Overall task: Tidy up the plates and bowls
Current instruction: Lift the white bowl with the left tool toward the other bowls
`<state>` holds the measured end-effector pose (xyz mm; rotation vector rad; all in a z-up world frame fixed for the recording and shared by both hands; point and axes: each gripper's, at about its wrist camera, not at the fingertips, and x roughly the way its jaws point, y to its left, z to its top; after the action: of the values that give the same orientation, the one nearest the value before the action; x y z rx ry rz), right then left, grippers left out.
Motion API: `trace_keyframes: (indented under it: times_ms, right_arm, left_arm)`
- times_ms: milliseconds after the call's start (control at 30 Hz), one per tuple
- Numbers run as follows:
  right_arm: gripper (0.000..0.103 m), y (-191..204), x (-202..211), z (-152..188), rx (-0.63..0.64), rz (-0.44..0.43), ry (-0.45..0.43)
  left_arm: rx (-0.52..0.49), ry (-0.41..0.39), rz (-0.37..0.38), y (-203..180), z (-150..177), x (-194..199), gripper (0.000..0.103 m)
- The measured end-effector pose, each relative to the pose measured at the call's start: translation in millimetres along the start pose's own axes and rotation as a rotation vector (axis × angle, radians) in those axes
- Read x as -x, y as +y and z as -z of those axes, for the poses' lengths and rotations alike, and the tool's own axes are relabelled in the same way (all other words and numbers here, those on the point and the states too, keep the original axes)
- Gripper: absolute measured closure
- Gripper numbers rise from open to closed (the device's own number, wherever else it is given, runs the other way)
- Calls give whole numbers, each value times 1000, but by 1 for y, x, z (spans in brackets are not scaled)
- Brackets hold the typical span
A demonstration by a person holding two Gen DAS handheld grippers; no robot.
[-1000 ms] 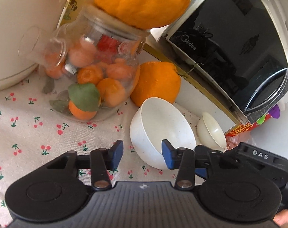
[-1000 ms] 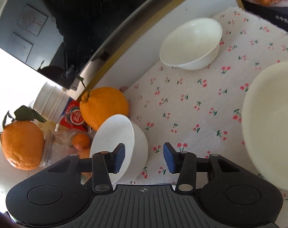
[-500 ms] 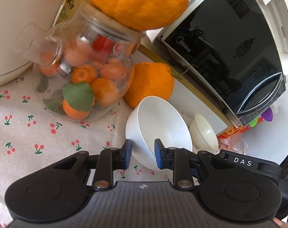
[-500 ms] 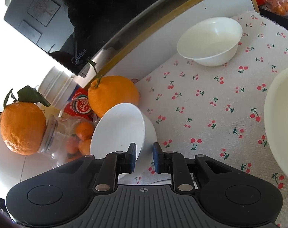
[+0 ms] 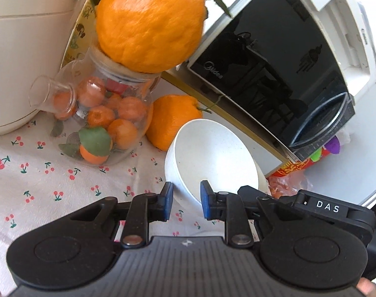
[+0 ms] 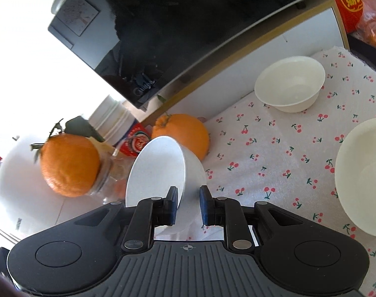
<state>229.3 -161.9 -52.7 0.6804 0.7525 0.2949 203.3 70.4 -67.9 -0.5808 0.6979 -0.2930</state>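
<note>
A white bowl (image 5: pixel 212 158) is tilted and lifted off the cherry-print cloth (image 5: pixel 39 173). Both grippers pinch its near rim. My left gripper (image 5: pixel 185 201) is shut on the rim from one side. My right gripper (image 6: pixel 188 204) is shut on the same bowl (image 6: pixel 160 170) from the other side, one blue pad inside, one outside. A second small white bowl (image 6: pixel 290 87) stands upright on the cloth to the far right. A larger white bowl or plate (image 6: pixel 363 183) sits at the right edge.
A glass jar of mandarins (image 5: pixel 101 123) with a big orange (image 5: pixel 150 22) on its lid stands left of the bowl. Another orange (image 5: pixel 173 118) lies behind it. A black microwave (image 5: pixel 274 74) is at the back, a white cooker (image 5: pixel 19 49) at left.
Both grippers narrowed from wide open onto the white bowl's rim, and the bowl has tipped up and risen from the cloth.
</note>
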Motion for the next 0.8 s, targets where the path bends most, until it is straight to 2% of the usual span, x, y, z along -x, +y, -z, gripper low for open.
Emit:
trace_keyframes:
  times_ms: [200, 433, 633, 800]
  right_arm:
    - [84, -2, 22, -2, -18, -31, -3]
    - [84, -3, 51, -4, -2, -5, 5]
    - [84, -22, 91, -3, -15, 41, 52]
    - [84, -53, 128, 5, -44, 104, 89]
  left_arm:
    - [-4, 19, 18, -10, 3, 10, 82]
    - [-1, 54, 40, -28, 14, 22, 82]
    - [-24, 123, 73, -56, 34, 32, 82]
    - [-56, 204, 103, -86, 62, 32, 82]
